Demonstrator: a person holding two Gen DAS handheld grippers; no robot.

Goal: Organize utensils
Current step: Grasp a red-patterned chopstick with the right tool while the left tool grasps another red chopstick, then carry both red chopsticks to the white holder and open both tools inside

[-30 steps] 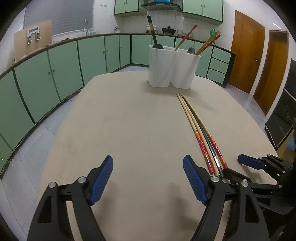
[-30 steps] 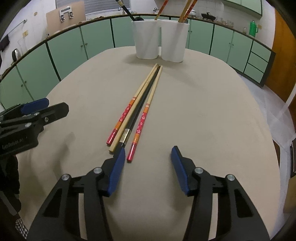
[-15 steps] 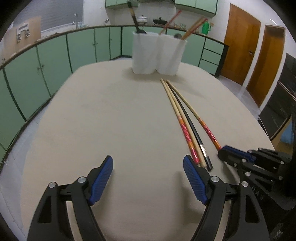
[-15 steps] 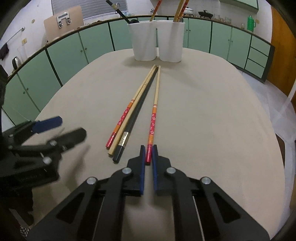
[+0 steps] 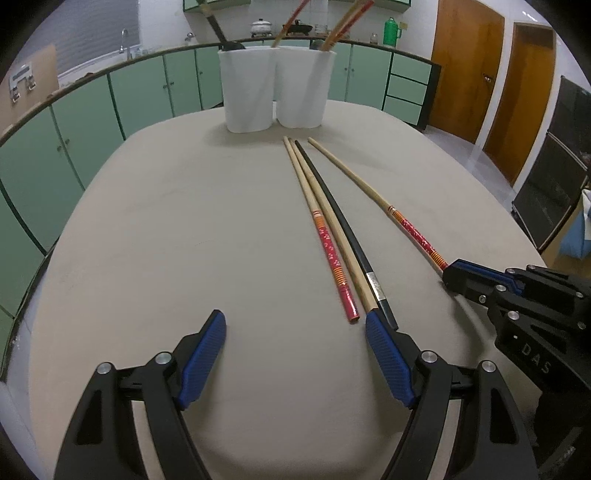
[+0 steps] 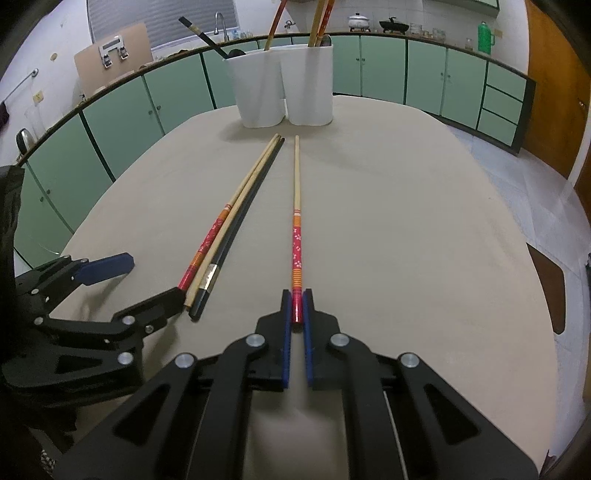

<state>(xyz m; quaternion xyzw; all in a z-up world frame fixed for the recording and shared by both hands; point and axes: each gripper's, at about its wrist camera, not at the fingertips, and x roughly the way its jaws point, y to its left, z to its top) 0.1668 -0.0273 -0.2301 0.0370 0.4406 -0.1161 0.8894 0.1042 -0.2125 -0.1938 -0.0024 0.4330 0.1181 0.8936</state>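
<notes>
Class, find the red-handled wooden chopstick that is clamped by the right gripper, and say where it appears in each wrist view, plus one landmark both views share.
Left wrist view: the clamped red-handled wooden chopstick runs diagonally right of centre, its handle end in the right gripper.
Right wrist view: it runs straight up the centre, from the fingers.
Shared landmark: the white twin-cup utensil holder at the far table edge.

I stood in a home kitchen: green cabinets [image 5: 92,122] ran round the walls, a faucet [image 6: 220,22] rose by the window, pots [image 6: 359,20] and a green thermos [image 6: 484,37] sat behind, wooden doors [image 5: 465,70] alongside.
</notes>
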